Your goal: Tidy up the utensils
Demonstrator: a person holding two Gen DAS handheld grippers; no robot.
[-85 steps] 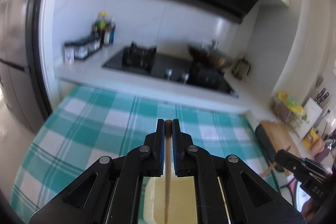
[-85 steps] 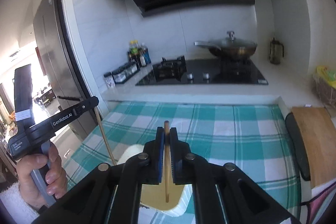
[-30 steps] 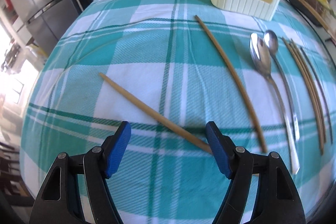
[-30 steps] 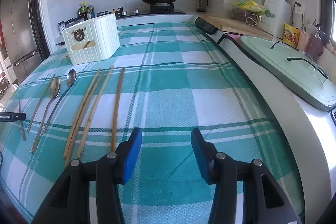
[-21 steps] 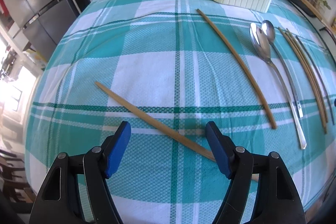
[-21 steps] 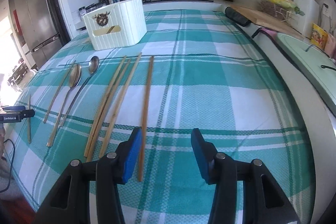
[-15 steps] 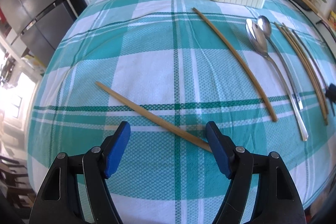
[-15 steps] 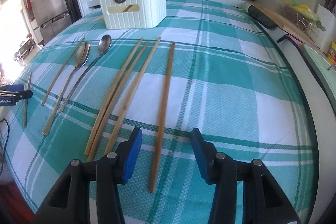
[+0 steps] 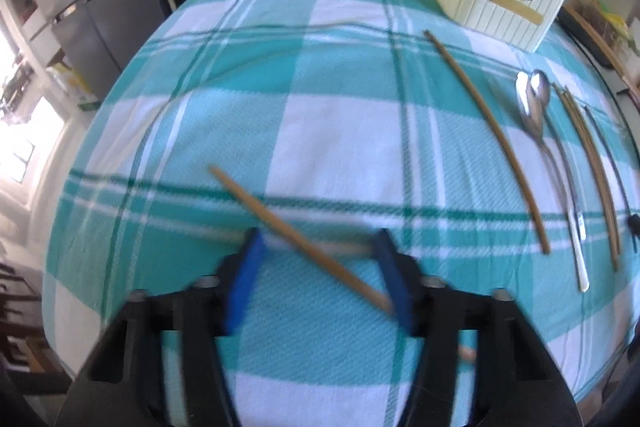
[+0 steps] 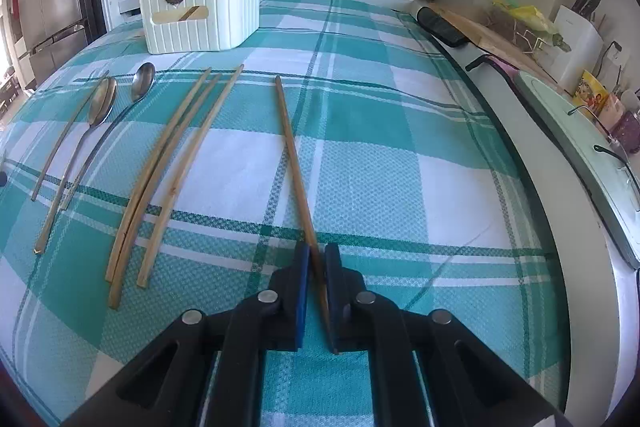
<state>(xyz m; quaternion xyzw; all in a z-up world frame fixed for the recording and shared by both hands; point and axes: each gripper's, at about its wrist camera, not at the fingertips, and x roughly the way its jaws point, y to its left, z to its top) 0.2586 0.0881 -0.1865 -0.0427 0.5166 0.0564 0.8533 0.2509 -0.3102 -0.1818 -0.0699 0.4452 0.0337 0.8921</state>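
Right wrist: jaws clamped on chopstick (image 10: 294, 163).

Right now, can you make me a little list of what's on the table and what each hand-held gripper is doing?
cloth: teal and white checked tablecloth
box: cream ribbed utensil box, far end
spoons: two metal spoons, side by side
loose chopsticks: three wooden ones, lying together
right hand-held gripper: shut on a single chopstick
left hand-held gripper: closing around a slanted chopstick

free: cloth (image 10: 400, 131) right half | blocked: box (image 10: 200, 11), utensil row (image 10: 176, 147)
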